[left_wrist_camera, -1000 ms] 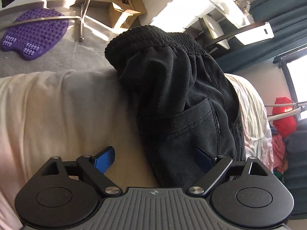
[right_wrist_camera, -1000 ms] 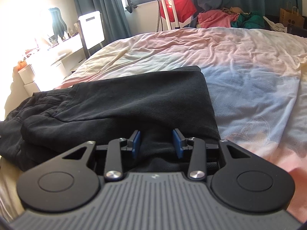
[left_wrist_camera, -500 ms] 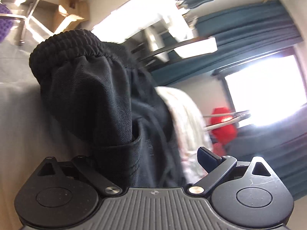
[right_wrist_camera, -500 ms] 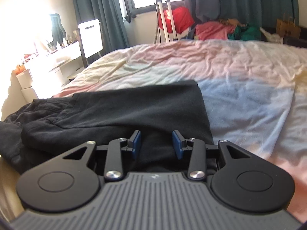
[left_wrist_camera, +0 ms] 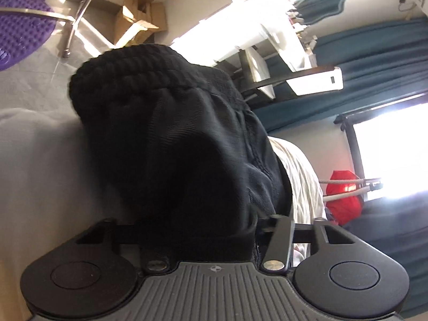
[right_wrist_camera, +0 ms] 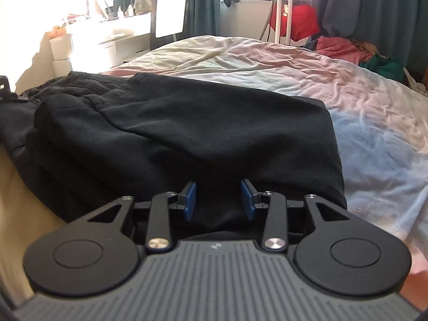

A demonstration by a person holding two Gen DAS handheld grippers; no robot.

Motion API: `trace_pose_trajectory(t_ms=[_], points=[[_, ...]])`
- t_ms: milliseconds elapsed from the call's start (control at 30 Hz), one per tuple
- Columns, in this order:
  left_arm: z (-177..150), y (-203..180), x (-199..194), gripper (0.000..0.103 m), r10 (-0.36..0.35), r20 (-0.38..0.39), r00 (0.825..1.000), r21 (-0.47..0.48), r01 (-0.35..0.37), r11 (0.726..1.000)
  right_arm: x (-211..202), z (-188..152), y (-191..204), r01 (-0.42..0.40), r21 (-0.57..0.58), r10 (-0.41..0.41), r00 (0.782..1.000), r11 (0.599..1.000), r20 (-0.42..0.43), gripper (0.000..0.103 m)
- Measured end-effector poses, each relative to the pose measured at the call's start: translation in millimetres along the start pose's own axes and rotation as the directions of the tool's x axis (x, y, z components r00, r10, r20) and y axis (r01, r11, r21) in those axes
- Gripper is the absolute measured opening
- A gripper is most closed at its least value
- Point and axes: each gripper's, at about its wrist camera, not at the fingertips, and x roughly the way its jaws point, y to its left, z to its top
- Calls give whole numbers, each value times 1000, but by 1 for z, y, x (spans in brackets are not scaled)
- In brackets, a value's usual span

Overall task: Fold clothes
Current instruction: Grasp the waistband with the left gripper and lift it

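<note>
1. You're well into the fold: the black shorts [right_wrist_camera: 187, 133] already lie doubled on the bed [right_wrist_camera: 361, 107], one layer lapped over another, hem edge fairly square on the right.
2. What's left, by my read: bring the waistband end over and flatten the stack. The left side is bunched, not flat yet.
3. Your right gripper [right_wrist_camera: 218, 200] sits at the near edge of the shorts. Its jaws stand partly open, blue pads [right_wrist_camera: 190, 200] showing on both sides, with dark cloth between them but no pinch that I can see.
4. Your left gripper [left_wrist_camera: 198, 230] is buried in fabric. The jaws look drawn in around a thick wad of the shorts, though the pads are hidden, so I judge it a grip rather than see it outright.
5. From the left wrist view the ribbed elastic waistband [left_wrist_camera: 125, 72] bulges up toward the top, gathered and puckered, with the shorts hanging toward the bed's edge.
6. The cloth looks heavy and soft, matte black, with a stitched seam and a few slack creases across the top layer.
7. Bed sheet under it is pale, wrinkled, pink-to-blue tinted.
</note>
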Motion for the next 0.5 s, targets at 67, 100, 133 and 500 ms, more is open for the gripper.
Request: trace_pose_trajectory(t_ms=[67, 100, 133, 500], points=[[2, -1, -5, 38, -13, 1, 1000, 20, 13, 1000, -2, 1, -2, -14, 20, 14, 1000, 1000, 1, 39], [3, -5, -7, 36, -5, 3, 1000, 55, 5, 998, -2, 0, -2, -17, 21, 17, 1000, 1000, 3, 40], [3, -10, -8, 32, 6, 6, 1000, 94, -7, 996, -3, 0, -2, -20, 22, 20, 1000, 1000, 5, 40], [-58, -131, -45, 21, 55, 267, 962, 488, -184, 853, -5, -3, -11, -61, 56, 61, 998, 997, 10, 39]])
